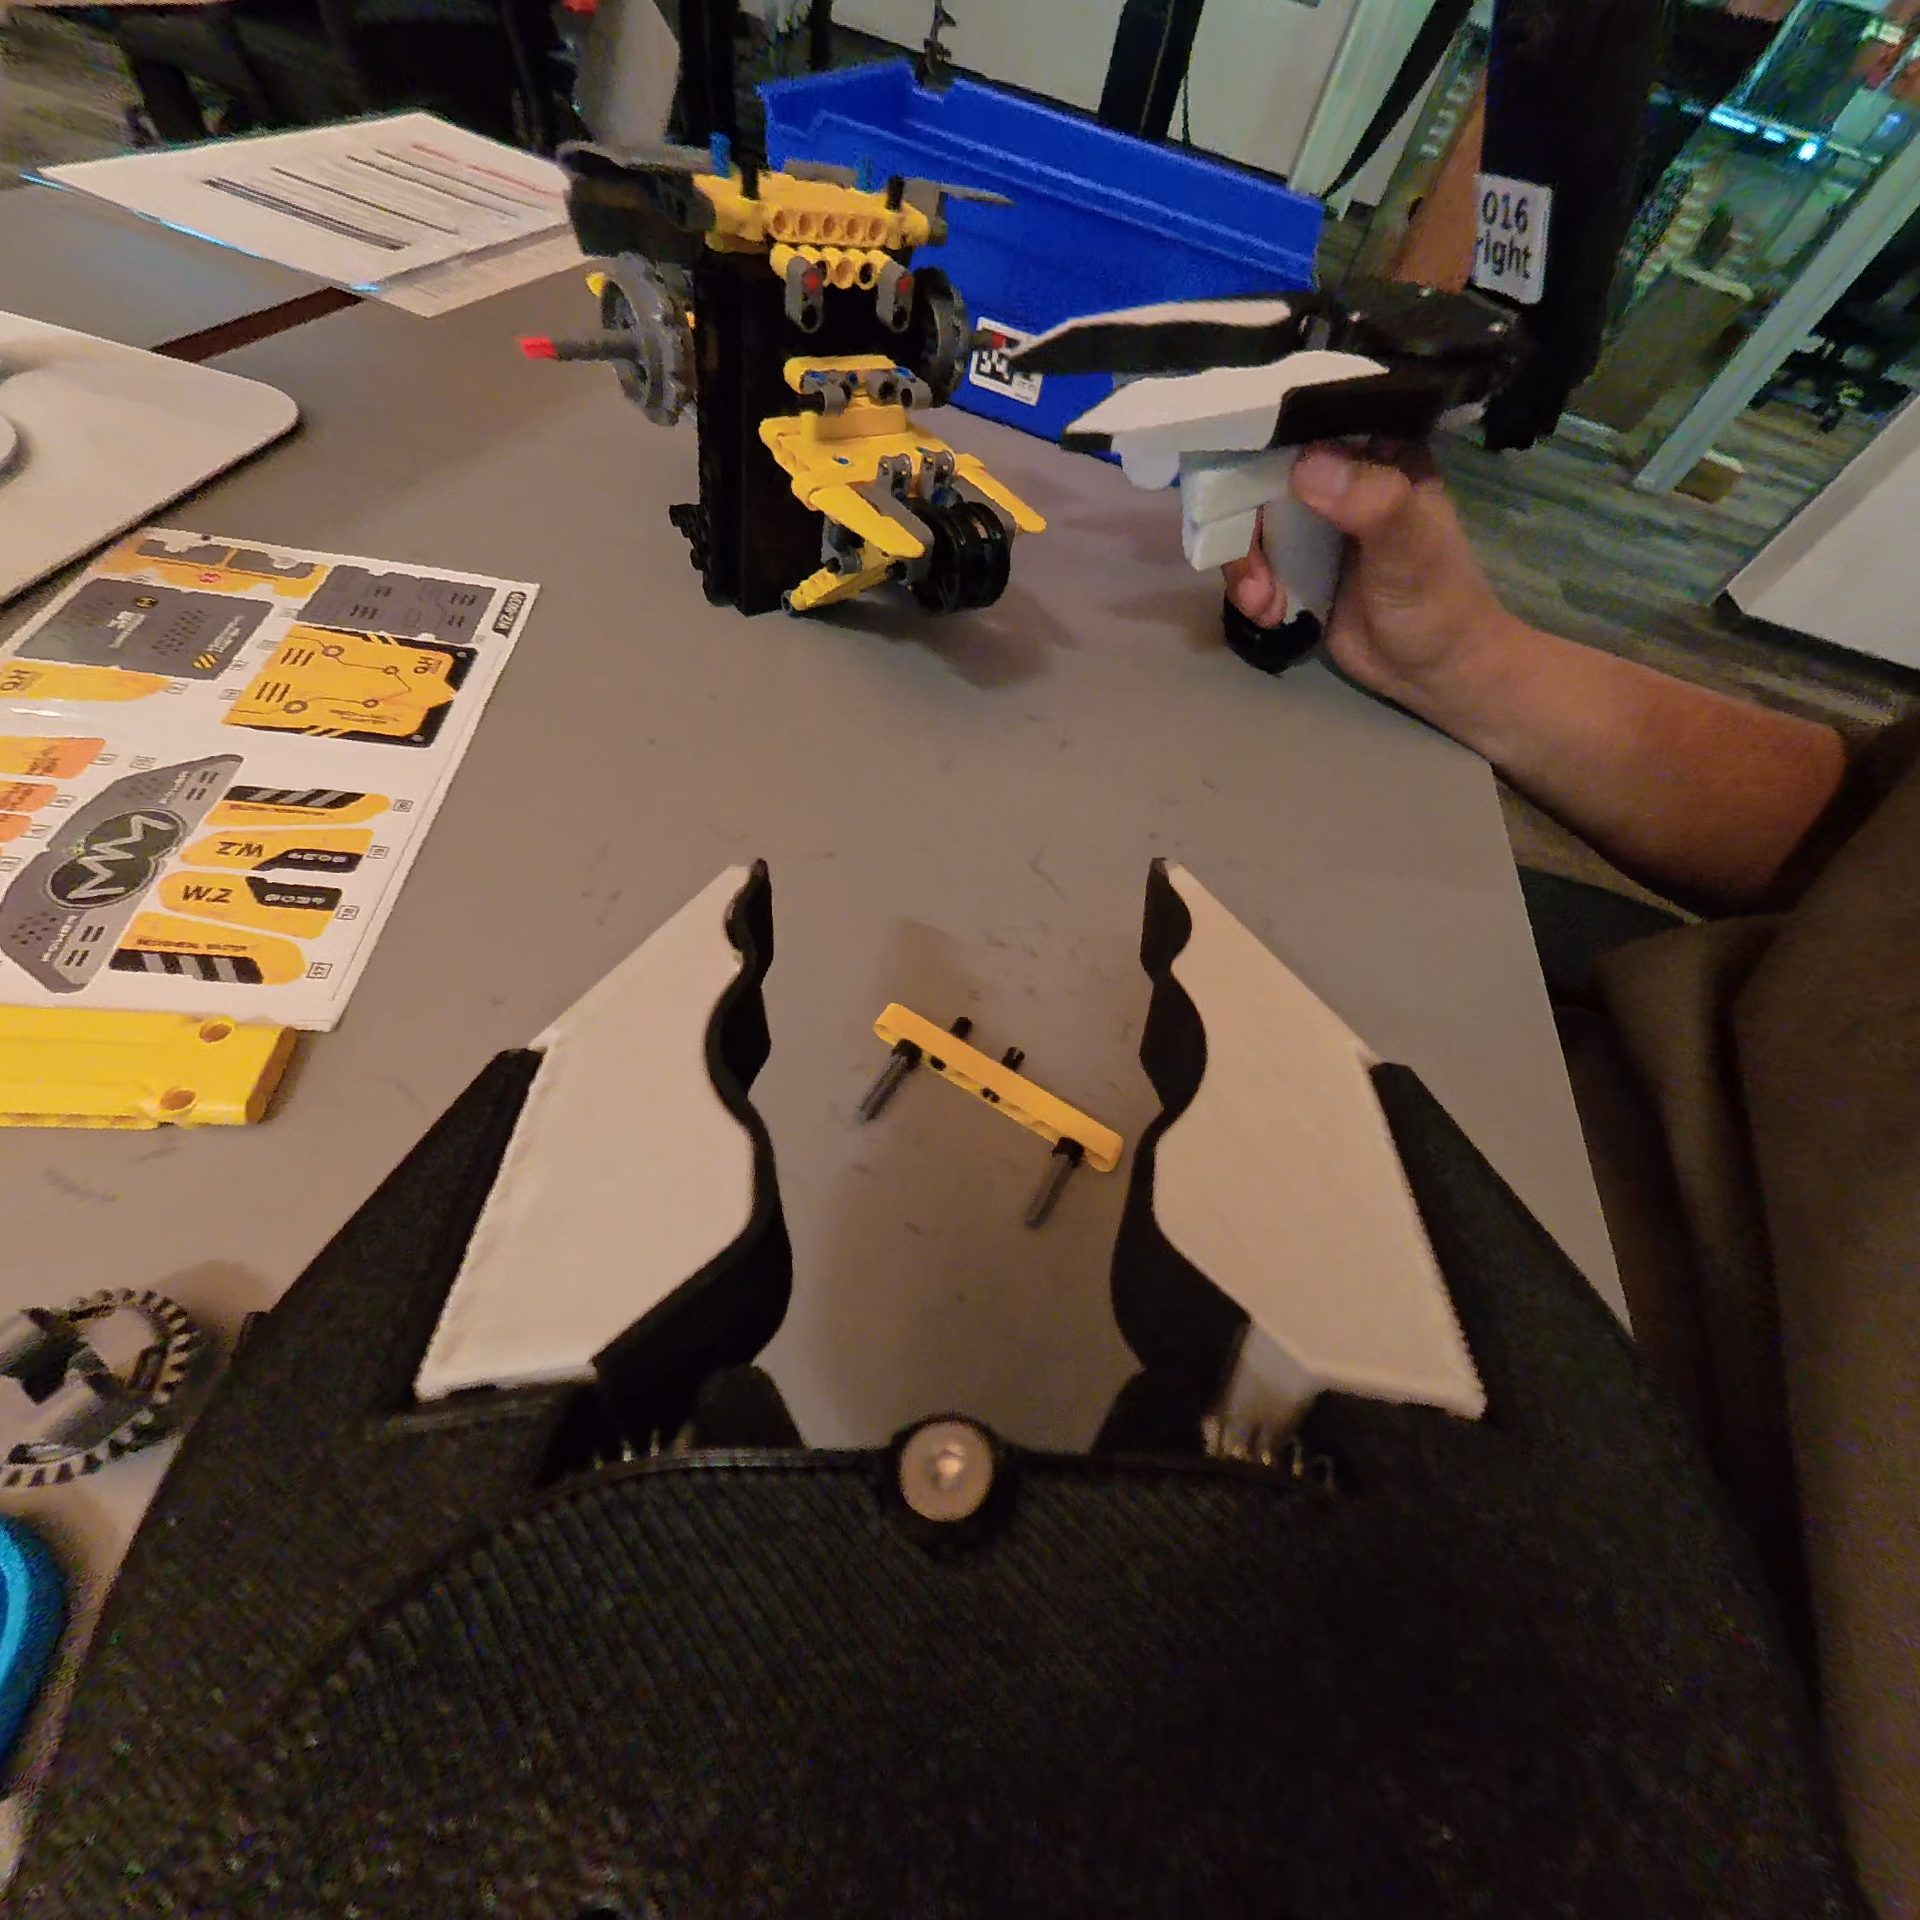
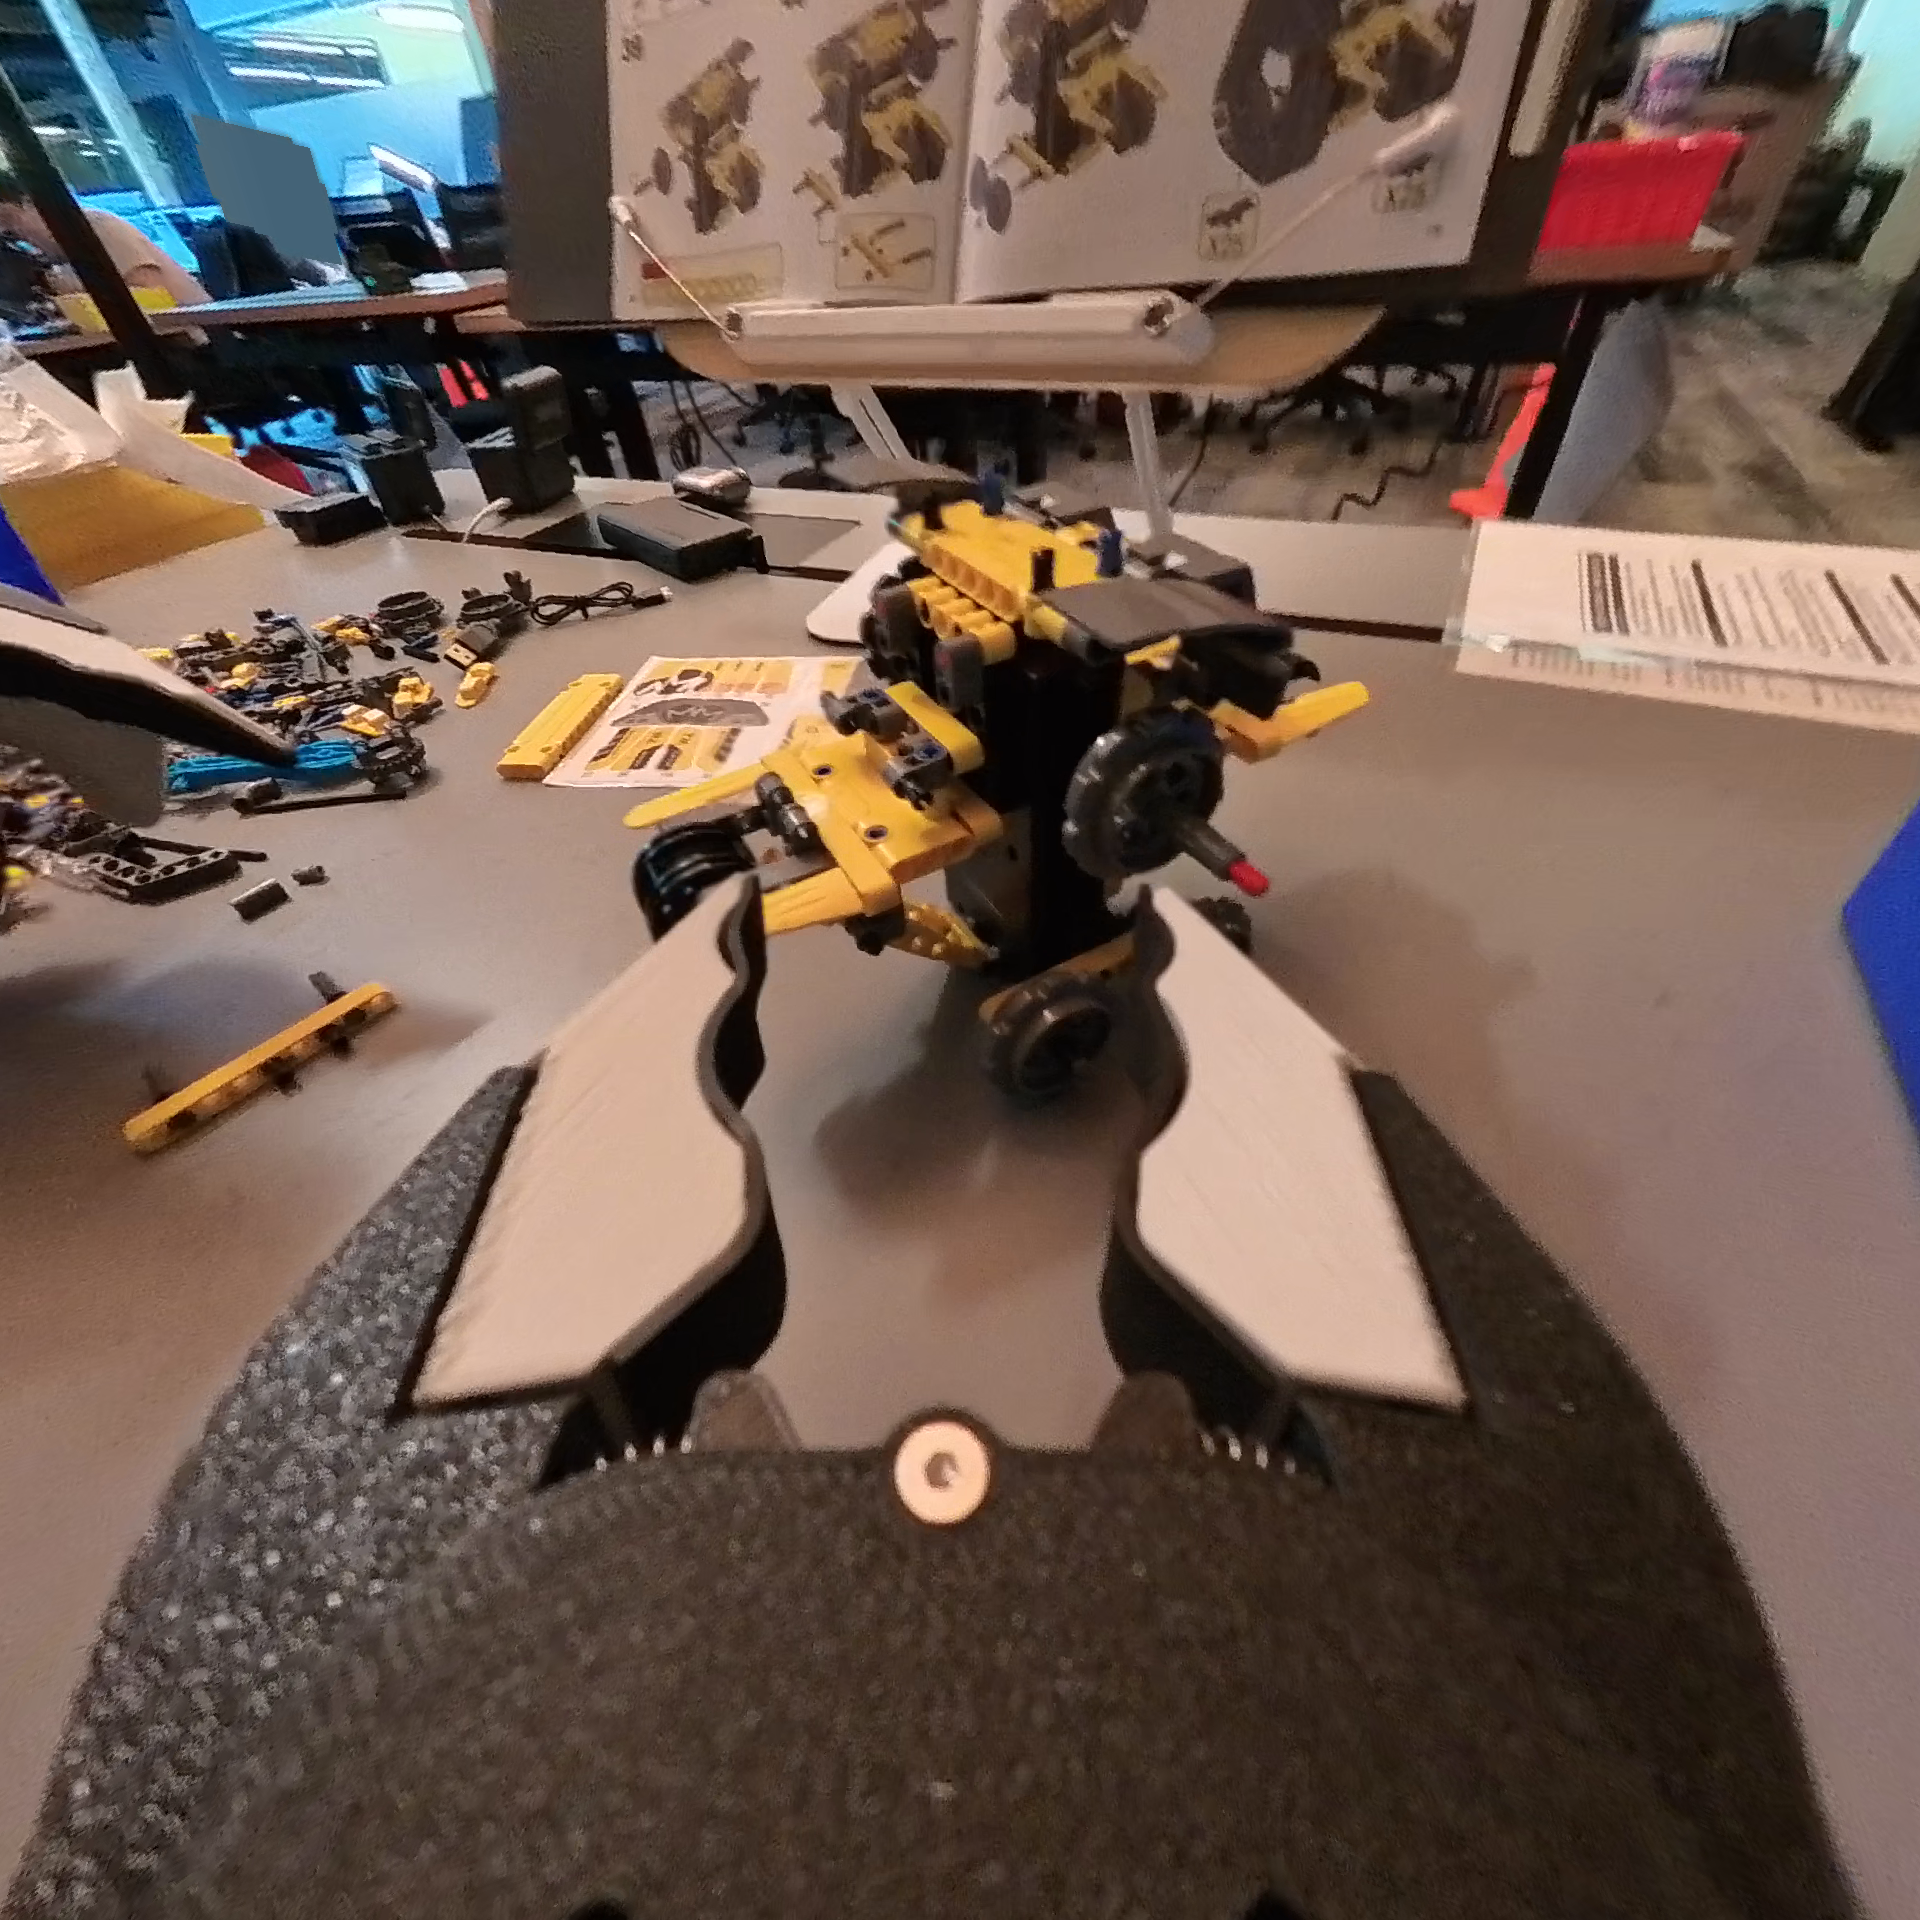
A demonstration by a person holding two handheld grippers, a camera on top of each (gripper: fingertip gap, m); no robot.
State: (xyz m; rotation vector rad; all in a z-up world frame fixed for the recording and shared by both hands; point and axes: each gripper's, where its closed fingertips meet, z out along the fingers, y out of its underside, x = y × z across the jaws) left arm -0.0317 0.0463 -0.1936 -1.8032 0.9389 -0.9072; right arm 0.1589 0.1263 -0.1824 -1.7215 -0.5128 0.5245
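Note:
A yellow and black brick-built model [image 1: 821, 395] stands upright on the grey table [image 1: 727, 748]; it also shows in the right wrist view [image 2: 1029, 748]. A small yellow beam with grey and black pins [image 1: 992, 1091] lies flat on the table between my left gripper's open fingers; it also shows at the left of the right wrist view [image 2: 260, 1065]. My left gripper [image 1: 956, 883] is open and empty above it. My right gripper [image 2: 951, 904] is open and empty, its fingertips close to the model's lower wheels. In the left wrist view the right gripper [image 1: 1060, 395] is held by a hand beside the model.
A sticker sheet [image 1: 239, 769] and a yellow panel [image 1: 125, 1070] lie at the left. A blue bin [image 1: 1091, 208] stands behind the model. Loose parts [image 2: 312, 686] are spread at the left, a printed sheet [image 2: 1704, 613] at the right, and an open instruction booklet [image 2: 1039, 145] on a stand.

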